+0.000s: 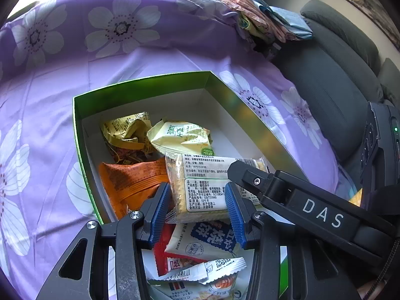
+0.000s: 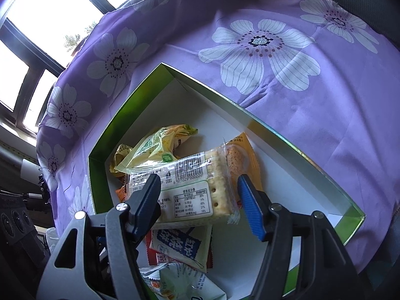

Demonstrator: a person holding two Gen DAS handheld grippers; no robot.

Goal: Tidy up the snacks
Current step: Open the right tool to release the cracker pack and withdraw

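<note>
Two hand-held grippers meet over an open green box [image 1: 140, 82] with a white floor, which rests on a purple flowered cloth [image 1: 75, 57]; what the cloth covers cannot be told. The left hand-held gripper [image 1: 197, 208] has its blue ribbed pads pressed on both long sides of a clear-wrapped cracker packet [image 1: 205, 190], holding it above the other snacks, probably so it can be set down in a tidy spot. The right hand-held gripper [image 2: 202, 200] brackets the same cracker packet [image 2: 190, 195] from the other end, its jaws partly open: the far blue pad stands clear of the wrapper, while the near finger lies over it, and contact there cannot be told. This looks like a handover or a steadying touch. Beneath the packet lie an orange pouch [image 1: 135, 182], a pale yellow-green bag [image 1: 180, 135] and a crumpled yellow wrapper [image 1: 122, 130], gathered toward one end of the box so that the other end is bare. A white and blue sachet [image 1: 207, 235] and a red packet [image 1: 162, 250] sit nearer the camera. A grey sofa [image 1: 332, 80] stands beyond.
</note>
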